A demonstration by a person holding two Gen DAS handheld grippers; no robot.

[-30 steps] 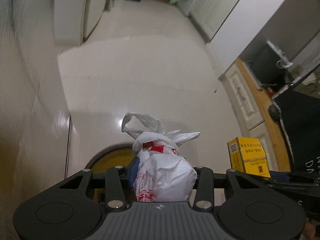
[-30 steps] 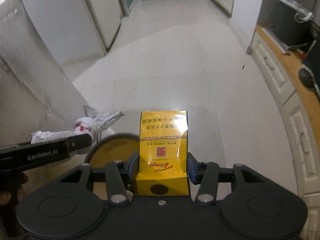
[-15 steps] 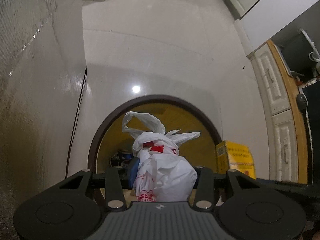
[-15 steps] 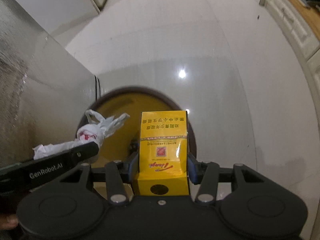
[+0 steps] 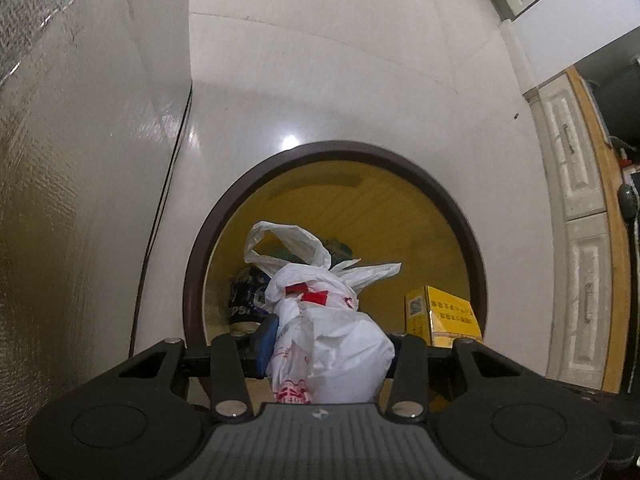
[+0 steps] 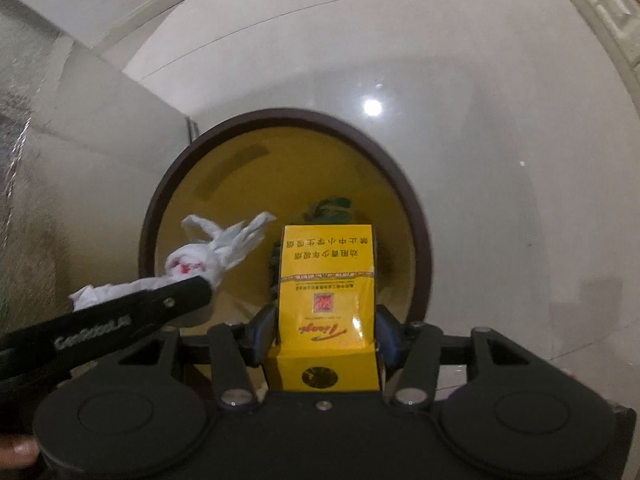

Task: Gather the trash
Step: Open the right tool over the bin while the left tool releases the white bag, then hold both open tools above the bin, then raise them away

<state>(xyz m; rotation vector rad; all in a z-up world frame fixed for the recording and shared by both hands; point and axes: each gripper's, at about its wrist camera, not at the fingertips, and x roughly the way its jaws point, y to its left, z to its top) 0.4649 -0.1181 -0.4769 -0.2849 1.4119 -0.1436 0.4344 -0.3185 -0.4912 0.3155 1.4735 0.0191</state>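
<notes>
My left gripper point(image 5: 328, 350) is shut on a knotted white plastic bag point(image 5: 332, 332) with red print and holds it over the open mouth of a round bin point(image 5: 320, 152) with a dark brown rim and a yellow inside. My right gripper point(image 6: 326, 330) is shut on a yellow carton point(image 6: 326, 280) with red print, also held over the bin point(image 6: 280, 116). The carton point(image 5: 440, 316) shows at the right of the left wrist view. The bag point(image 6: 208, 256) and the left gripper's black finger point(image 6: 120, 320) show at the left of the right wrist view.
A dark blue Pepsi can point(image 5: 246, 300) and green crumpled trash point(image 6: 330, 208) lie inside the bin. The bin stands on a glossy white tile floor point(image 6: 480, 140). A metallic appliance wall point(image 5: 60, 200) is close on the left. White cabinet drawers point(image 5: 580, 200) stand at the right.
Both grippers have tilted down and moved over the bin, which now fills the middle of both views. Both keep their hold on the bag and the carton.
</notes>
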